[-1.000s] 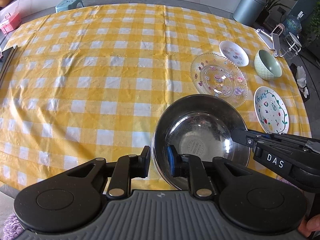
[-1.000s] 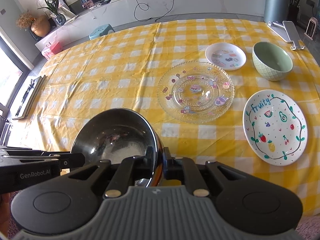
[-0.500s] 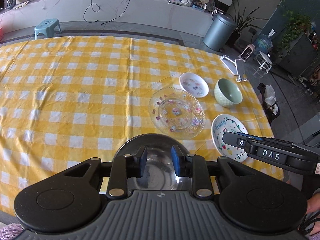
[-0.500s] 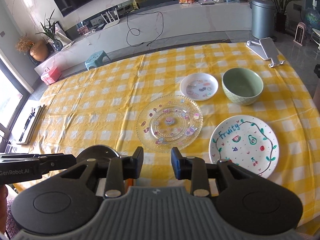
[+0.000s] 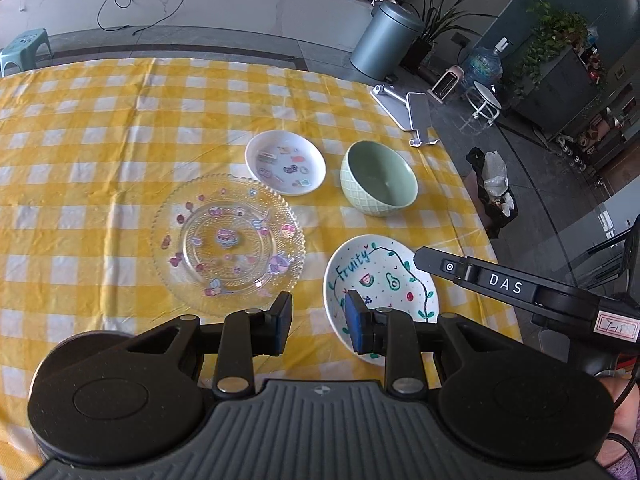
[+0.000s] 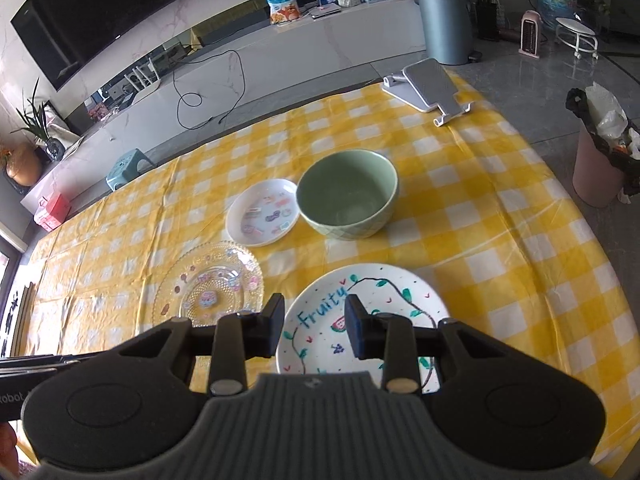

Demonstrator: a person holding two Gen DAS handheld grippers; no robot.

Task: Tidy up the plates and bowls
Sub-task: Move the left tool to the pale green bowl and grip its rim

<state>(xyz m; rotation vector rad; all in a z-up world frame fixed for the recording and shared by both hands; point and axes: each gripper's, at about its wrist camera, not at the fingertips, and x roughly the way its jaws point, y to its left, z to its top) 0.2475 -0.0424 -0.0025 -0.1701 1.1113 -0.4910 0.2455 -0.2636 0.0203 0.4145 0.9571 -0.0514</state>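
Four dishes lie on the yellow checked cloth. A clear glass plate (image 5: 228, 240) (image 6: 208, 280) is on the left, a small white sticker plate (image 5: 284, 162) (image 6: 262, 212) behind it. Beside that stands a green bowl (image 5: 378, 184) (image 6: 348, 196). The white "Fruity" plate (image 5: 380, 284) (image 6: 380, 292) is nearest. My left gripper (image 5: 318, 320) is open and holds nothing, between the glass plate and the Fruity plate. My right gripper (image 6: 315, 328) is open over the Fruity plate's near-left part, also holding nothing. A dark rim (image 5: 92, 335), perhaps the steel bowl, peeks out behind my left gripper.
A white phone stand (image 5: 416, 116) (image 6: 436, 92) sits at the table's far right corner. The table edge runs close to the right of the Fruity plate. A pink waste bin (image 6: 600, 168) and a grey bin (image 6: 444, 20) stand on the floor beyond.
Both grippers were shut on the steel bowl's rim and have let go. Both have swung right toward the plates, and the bowl has dropped almost out of sight.
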